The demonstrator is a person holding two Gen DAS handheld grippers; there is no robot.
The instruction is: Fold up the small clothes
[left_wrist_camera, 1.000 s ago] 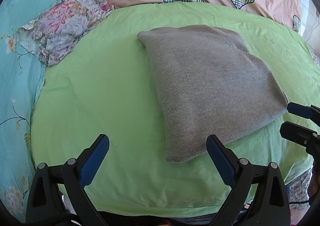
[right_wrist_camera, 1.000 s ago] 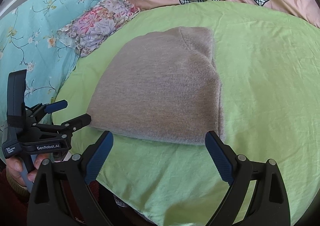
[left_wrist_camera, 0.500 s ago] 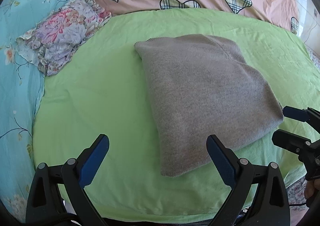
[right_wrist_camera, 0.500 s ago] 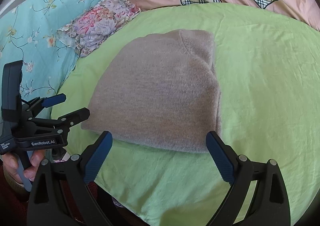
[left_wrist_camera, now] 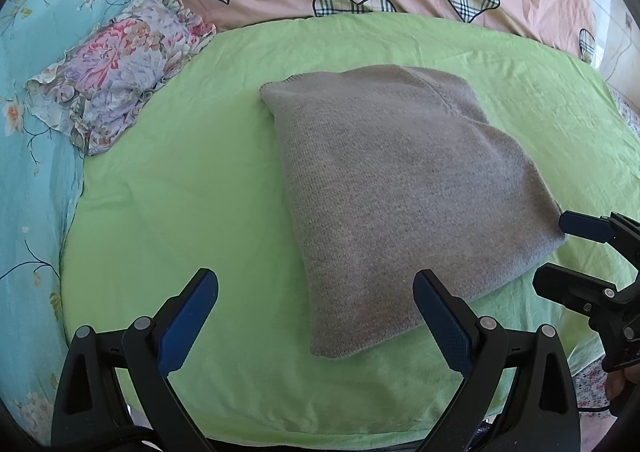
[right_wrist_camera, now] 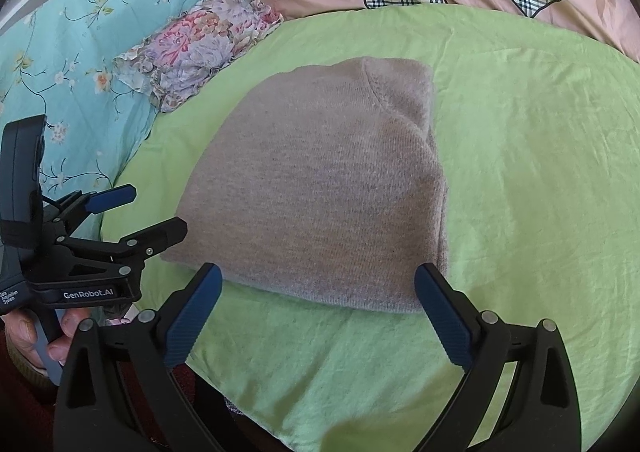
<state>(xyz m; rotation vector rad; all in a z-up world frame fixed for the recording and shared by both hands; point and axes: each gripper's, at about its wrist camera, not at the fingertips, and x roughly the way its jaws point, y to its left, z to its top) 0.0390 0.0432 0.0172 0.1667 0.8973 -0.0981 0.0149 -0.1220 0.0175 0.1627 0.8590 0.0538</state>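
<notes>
Over the last second, both handheld grippers draw nearer to the folded grey knit garment point(left_wrist_camera: 404, 188). In the left wrist view, the garment's near corner slides down the picture until it sits between the spread fingers of the left gripper point(left_wrist_camera: 316, 312), and the floral pillow point(left_wrist_camera: 116, 76) drops lower too. The right gripper point(left_wrist_camera: 560, 252), seen at the right edge of that view, creeps in until its upper blue pad sits right at the garment's right corner. In the right wrist view, the garment's near hem comes down between the right gripper's fingertips, and the left gripper point(right_wrist_camera: 148, 212) rises closer to the garment's left corner.
</notes>
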